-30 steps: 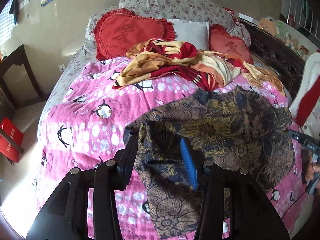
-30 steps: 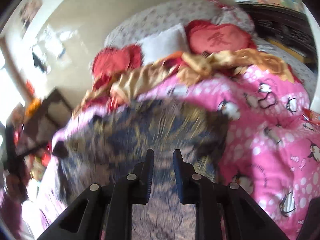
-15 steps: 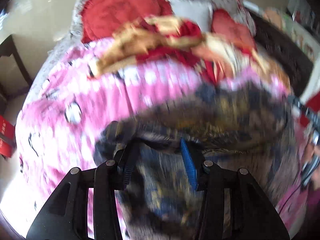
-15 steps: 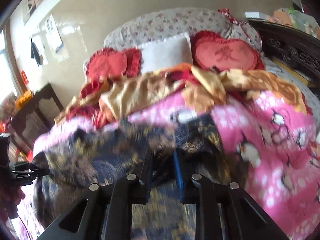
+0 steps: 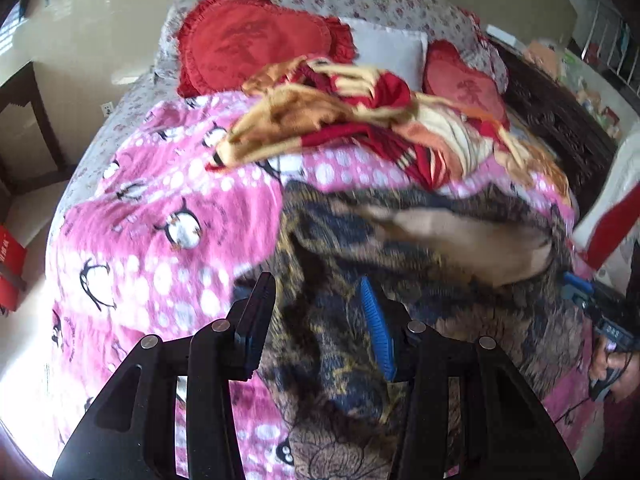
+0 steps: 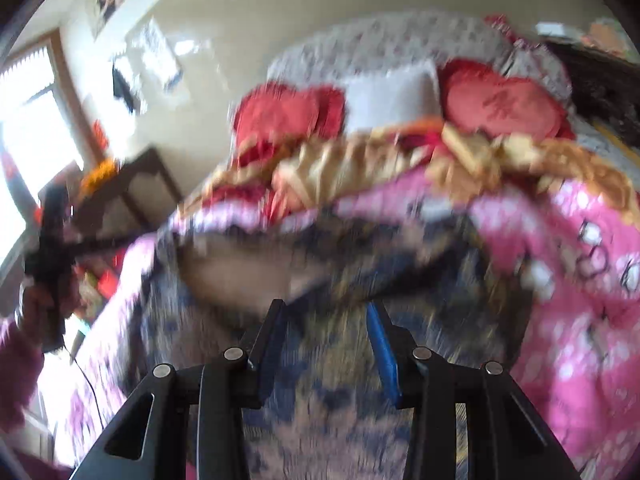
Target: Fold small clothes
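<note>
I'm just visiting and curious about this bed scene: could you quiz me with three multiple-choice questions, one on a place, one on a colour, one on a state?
1. Where is the white pillow?
A. between the two red heart cushions
B. on the floor
C. under the garment

2. What colour is the blanket under the dark floral garment?
A. green
B. pink
C. grey

3. The garment is:
A. on a hanger
B. rolled up tight
C. partly turned over

Key:
1. A, a red cushion flanks each side.
2. B, it is pink with penguins.
3. C, its pale underside shows.
</note>
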Demonstrator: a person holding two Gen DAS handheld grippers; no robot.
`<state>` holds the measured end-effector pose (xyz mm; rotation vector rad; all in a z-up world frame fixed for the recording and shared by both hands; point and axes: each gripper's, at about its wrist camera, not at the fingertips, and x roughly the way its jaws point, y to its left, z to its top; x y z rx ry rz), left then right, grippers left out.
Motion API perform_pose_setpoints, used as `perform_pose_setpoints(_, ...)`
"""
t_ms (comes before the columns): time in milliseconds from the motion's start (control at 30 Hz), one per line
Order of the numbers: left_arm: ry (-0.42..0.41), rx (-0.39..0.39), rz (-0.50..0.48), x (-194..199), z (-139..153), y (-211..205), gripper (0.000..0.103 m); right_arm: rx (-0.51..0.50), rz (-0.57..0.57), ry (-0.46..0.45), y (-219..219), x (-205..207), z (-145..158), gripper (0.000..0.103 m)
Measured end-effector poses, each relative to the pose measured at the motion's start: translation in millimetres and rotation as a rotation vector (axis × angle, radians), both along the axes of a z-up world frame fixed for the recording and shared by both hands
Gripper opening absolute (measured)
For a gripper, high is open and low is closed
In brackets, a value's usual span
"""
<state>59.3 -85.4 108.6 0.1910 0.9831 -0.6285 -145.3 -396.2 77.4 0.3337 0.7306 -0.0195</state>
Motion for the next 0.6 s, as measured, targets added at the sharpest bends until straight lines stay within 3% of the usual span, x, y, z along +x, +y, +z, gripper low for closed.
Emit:
perform_pose_setpoints(100,0.033,0.111,-0.067,-10.7,-30.7,-26.8,0.044,-0.089,0.029,0.091,14.5,20.1,-26.9,0.04)
perform_pose_setpoints(167,0.04,0.131,-0.074,-3.5,-40.5,-44.9,0.044,-0.104,-0.005,0.062,11.2,45.4,-27.4,0.04)
perform_pose_setpoints(233,0.031,0.095,-0.025,16.0,-38.5,-55.1,0.044,-0.093,-0.069,0.001,0.2,72.6,-14.3,0.04)
perform_pose_setpoints(367,0.087,-0.014,0.111,54.9,-26.0,-43.2,0.044,-0.072,-0.202,0.006,-34.2,113.0,-1.6,0.04)
perform_pose_setpoints(467,0.084,-0.025,0.097,52.1,-18.9,-26.0,0.044,-0.001,-0.256,-0.041,-57.1,94.6,13.0,0.044)
perform_pose_setpoints(500,0.071,-0.008,0.09,48.4,-18.4,-22.4,0.044,-0.014,-0.277,-0.049,-60.9,78.7,16.6,0.051)
perform_pose_setpoints(600,0.072,0.021,0.071,34.3,-23.7,-8.1,0.044,-0.056,-0.313,-0.028,-70.1,44.6,12.4,0.055)
